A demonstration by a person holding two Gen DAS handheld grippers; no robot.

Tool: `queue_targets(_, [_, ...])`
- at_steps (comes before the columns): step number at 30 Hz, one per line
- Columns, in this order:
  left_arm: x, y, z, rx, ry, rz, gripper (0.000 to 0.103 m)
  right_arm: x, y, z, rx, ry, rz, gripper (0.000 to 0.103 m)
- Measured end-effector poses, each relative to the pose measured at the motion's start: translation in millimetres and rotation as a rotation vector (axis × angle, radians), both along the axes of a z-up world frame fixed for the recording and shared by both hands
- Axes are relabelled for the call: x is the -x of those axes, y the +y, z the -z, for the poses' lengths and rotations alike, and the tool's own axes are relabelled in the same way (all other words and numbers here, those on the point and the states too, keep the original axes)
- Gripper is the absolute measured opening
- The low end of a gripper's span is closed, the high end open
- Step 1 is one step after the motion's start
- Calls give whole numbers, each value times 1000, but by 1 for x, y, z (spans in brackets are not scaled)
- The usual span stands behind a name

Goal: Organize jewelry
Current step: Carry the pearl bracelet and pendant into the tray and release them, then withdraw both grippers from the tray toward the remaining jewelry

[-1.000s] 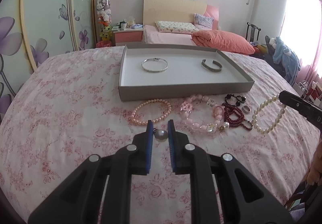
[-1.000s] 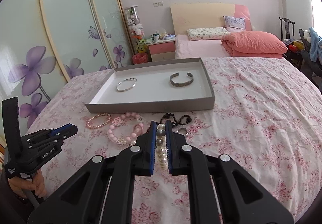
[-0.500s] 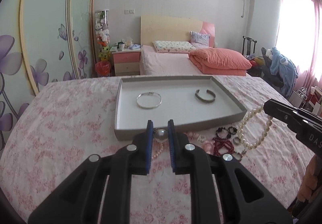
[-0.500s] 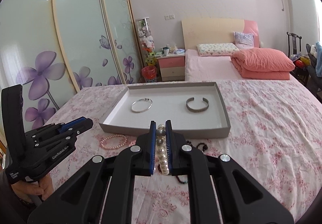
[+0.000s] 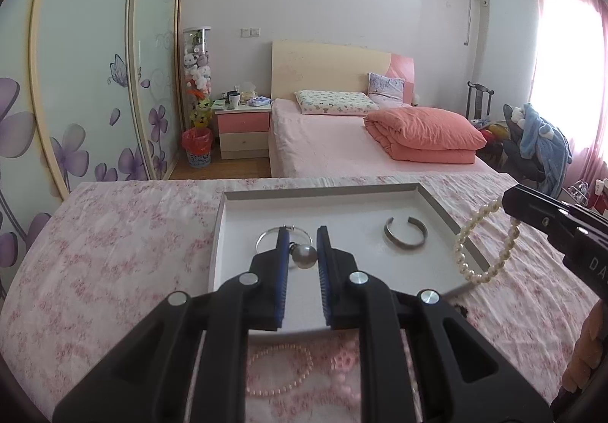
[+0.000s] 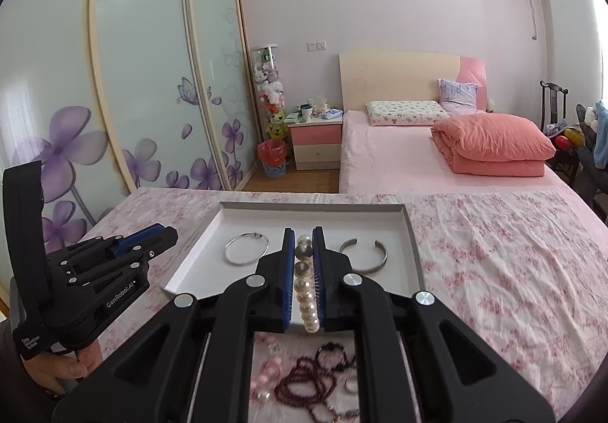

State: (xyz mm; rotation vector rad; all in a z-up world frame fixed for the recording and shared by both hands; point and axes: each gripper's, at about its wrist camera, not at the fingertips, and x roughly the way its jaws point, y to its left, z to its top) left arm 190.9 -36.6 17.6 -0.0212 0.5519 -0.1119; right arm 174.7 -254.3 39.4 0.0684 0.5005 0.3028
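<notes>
Pink floral bedspread (image 6: 513,271) bears a grey tray (image 6: 412,233), bedroom beyond.

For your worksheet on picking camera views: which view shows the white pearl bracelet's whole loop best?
The left wrist view: the white pearl bracelet hangs as an open loop from the right gripper. The right wrist view shows only a row of pearls between that gripper's blue pads.

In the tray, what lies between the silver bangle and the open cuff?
Bare tray floor. In the left wrist view nothing rests between the bangle and the cuff; the right wrist view hides that stretch behind its own tongs.
</notes>
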Motion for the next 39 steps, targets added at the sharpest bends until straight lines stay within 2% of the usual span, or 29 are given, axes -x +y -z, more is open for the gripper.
queue_targets(12, [-89,-5,38,11,118,0,15,-87,0,36,-33,102,16,10])
queue_targets(21, [-122,-14,61,1,180,4,16,-124,-2,63,-39,196,45,11])
queue_targets(23, [-125,-14,63,4,183,4,20,-125,-7,66,-46,211,63,12])
queue_targets(25, [-127,-13,64,7,182,1,27,-122,-12,66,-46,210,77,17])
queue_targets(27, [-127,-11,63,11,181,0,29,-118,-16,65,-47,204,89,23])
queue_targets(33, [-124,0,56,22,173,-21,33,-114,-19,59,-36,191,98,24])
queue_targets(39, [-100,15,47,3,156,-44,38,-94,-22,53,-36,181,100,26])
